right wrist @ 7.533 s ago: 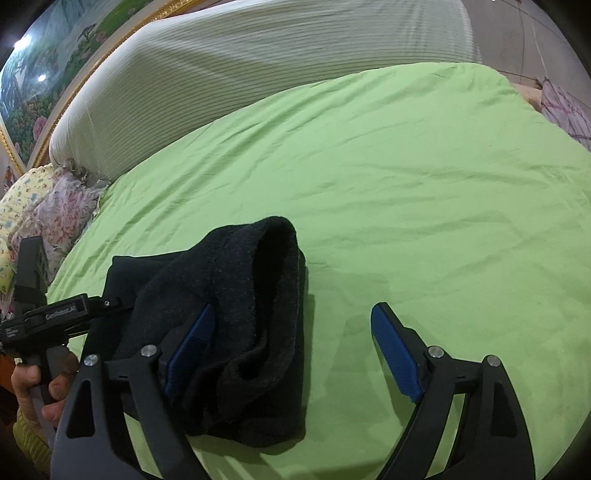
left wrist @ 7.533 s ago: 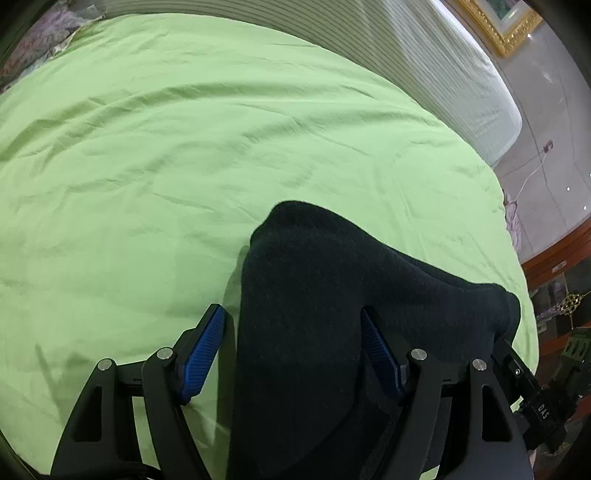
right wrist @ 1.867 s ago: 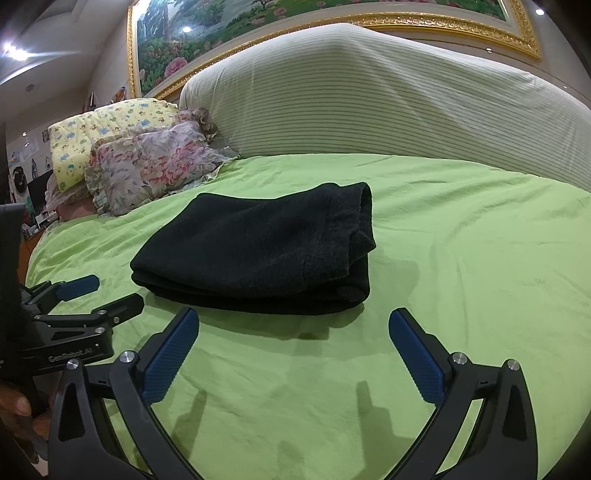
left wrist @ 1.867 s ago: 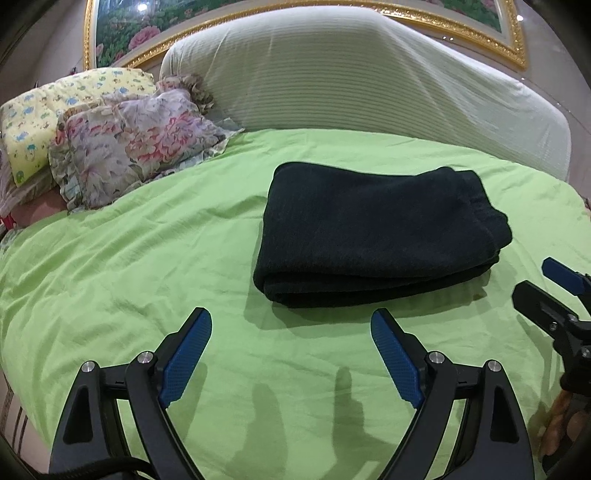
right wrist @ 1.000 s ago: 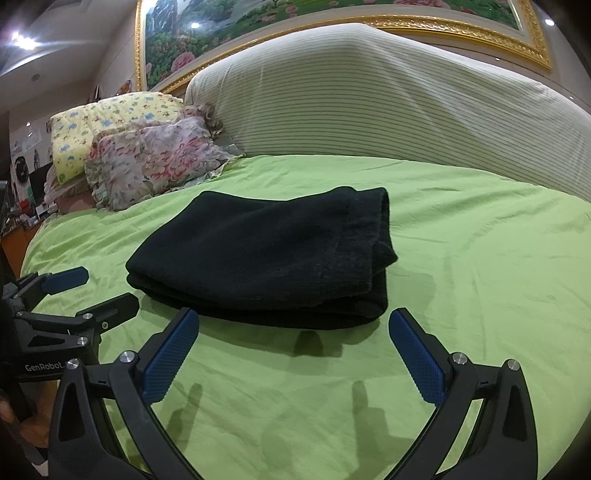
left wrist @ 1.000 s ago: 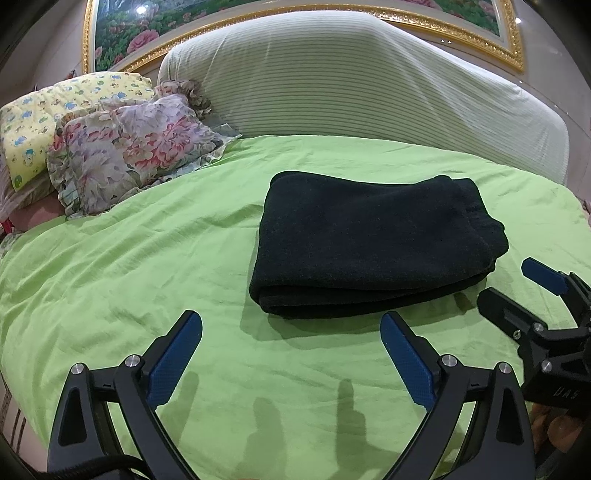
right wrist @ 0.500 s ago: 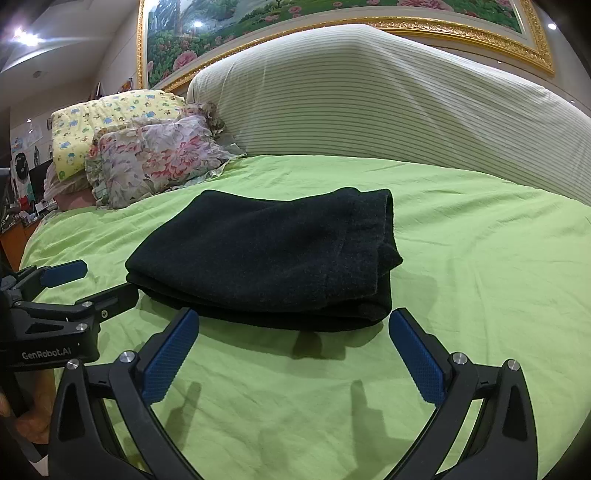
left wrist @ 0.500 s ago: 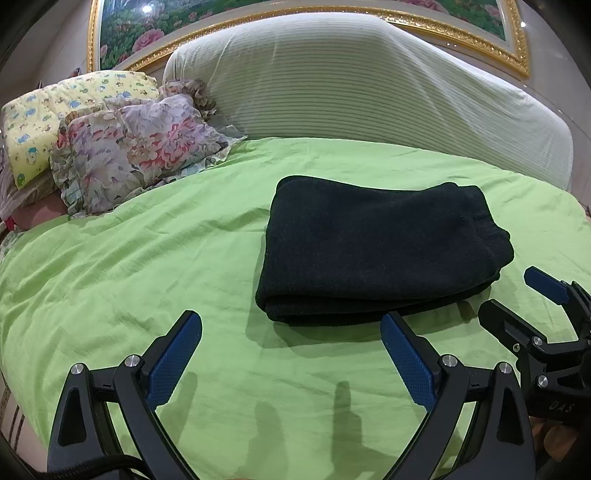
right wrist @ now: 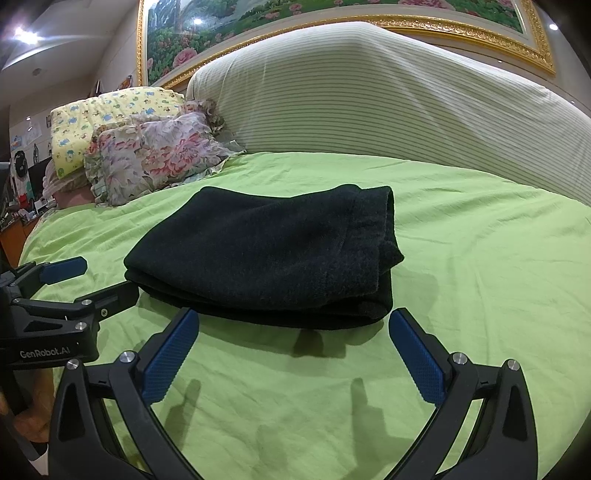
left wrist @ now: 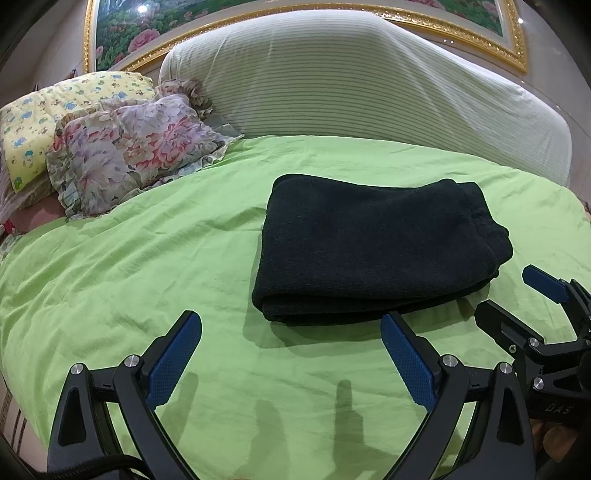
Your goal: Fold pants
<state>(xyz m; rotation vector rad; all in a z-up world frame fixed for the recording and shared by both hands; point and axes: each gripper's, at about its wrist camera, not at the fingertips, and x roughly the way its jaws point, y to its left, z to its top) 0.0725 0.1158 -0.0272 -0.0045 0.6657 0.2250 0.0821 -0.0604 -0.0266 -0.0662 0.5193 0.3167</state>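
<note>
The black pants (left wrist: 376,243) lie folded into a thick rectangular bundle on the green bed sheet (left wrist: 147,258). They also show in the right wrist view (right wrist: 269,251). My left gripper (left wrist: 291,325) is open and empty, held just in front of the bundle's near edge. My right gripper (right wrist: 293,321) is open and empty, close to the bundle's near edge, its fingertips almost at the cloth. The right gripper also shows at the right edge of the left wrist view (left wrist: 517,299). The left gripper shows at the left of the right wrist view (right wrist: 96,280).
A floral pillow (left wrist: 125,147) and a yellow patterned pillow (left wrist: 29,122) lie at the bed's far left. A striped padded headboard (left wrist: 351,92) rises behind the bed, under a gold-framed painting (right wrist: 295,18). The sheet is lightly wrinkled around the bundle.
Both grippers have edged slightly closer to the folded pants over the last second. Both stay open. The pants have not moved.
</note>
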